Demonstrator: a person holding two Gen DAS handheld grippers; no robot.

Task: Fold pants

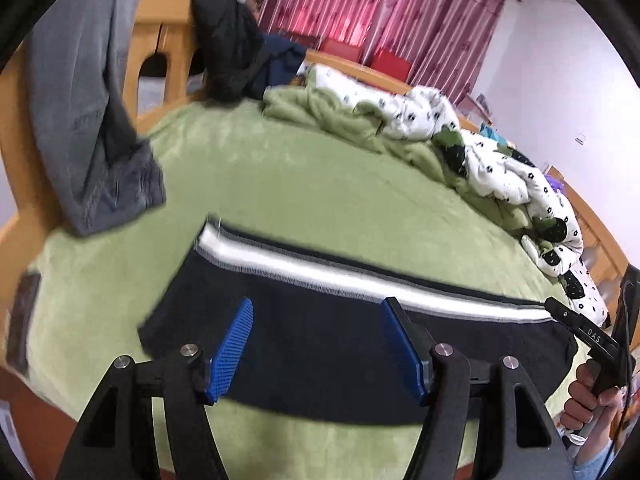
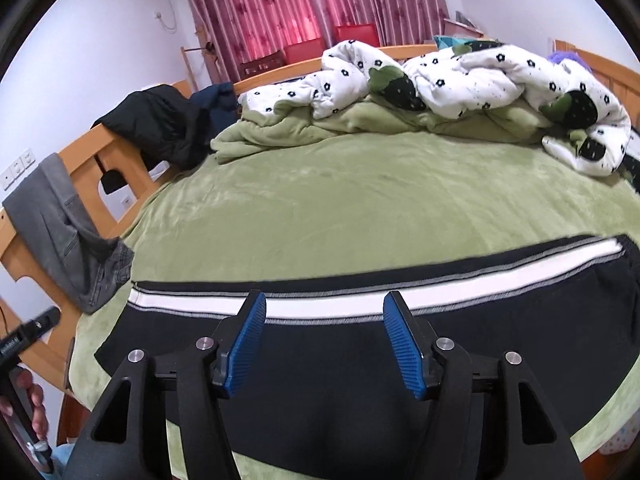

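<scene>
Blue-padded jaws of the left gripper point(image 1: 316, 312) and right gripper point(image 2: 324, 306) stand parted, grasping nothing, above the black pants point(image 2: 360, 380). Pants lie flat, folded lengthwise, white stripe point(image 2: 320, 300) outermost, on the green blanket point(image 2: 340, 208).

Pants point(image 2: 360, 360): flat on the bed point(image 2: 360, 208), along its near edge, spread left to right. Quilt point(image 2: 460, 80): heaped along the far edge of the bed. Blanket point(image 2: 280, 132): bunched just before the quilt. Jacket point(image 2: 160, 124): draped over the footboard point(image 2: 84, 156) at the bed's far left corner. Trousers point(image 2: 60, 224): hung over the same footboard, nearer, at the left edge. Curtains point(image 2: 312, 0): behind the bed.
</scene>
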